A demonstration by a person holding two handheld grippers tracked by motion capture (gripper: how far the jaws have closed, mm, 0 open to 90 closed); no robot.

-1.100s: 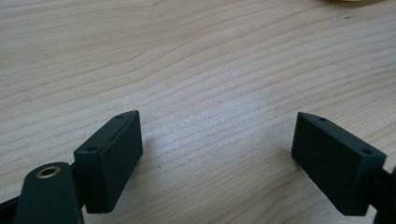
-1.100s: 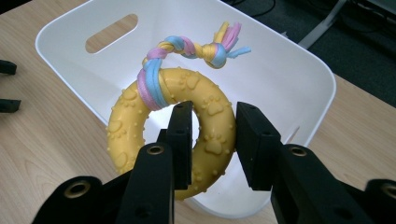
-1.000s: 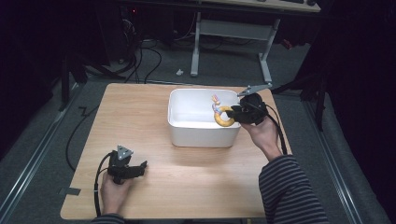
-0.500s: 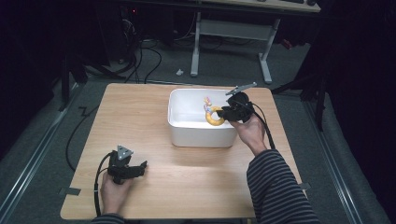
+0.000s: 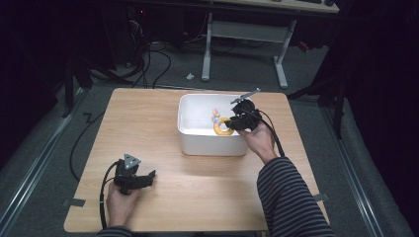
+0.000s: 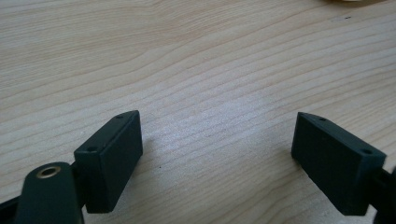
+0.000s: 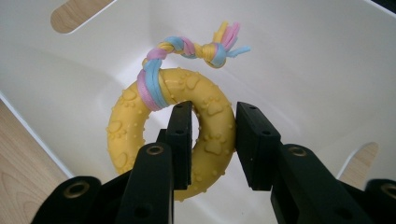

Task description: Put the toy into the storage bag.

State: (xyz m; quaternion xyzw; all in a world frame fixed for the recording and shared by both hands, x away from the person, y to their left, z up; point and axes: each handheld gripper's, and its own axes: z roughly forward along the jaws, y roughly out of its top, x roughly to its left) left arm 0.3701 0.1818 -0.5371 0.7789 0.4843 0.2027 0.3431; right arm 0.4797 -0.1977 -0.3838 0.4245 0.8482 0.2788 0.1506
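**Ring toy held inside the bin, left tool idle**

While the left gripper (image 5: 148,176) rests low over the bare wooden table (image 5: 148,123) near the person's edge, the right gripper (image 5: 231,124) holds a yellow ring toy (image 7: 187,135) inside the white bin (image 5: 197,143).

Right gripper: jaws pressed onto the ring's band, one jaw through the ring's hole, the other on its outer side. The pads bear on the rubber, so this is a firm pinch. The ring stands roughly upright in front of the tool, its face turned to the gripper's camera; paw-print embossing and small studs cover the surface.

A braided rope (image 7: 187,49) in pink, blue and yellow is looped round the far-left part of the ring and runs off above the jaws, ending in a frayed tassel up and to the right of them.

Beyond the ring: the bin's white inner walls and floor. A handle cut-out sits at upper left of the jaws, another at lower right. Whether the ring touches the floor cannot be told.

Left gripper: jaws spread wide, nothing between them, plain wood grain beneath. It lies well apart from the bin.
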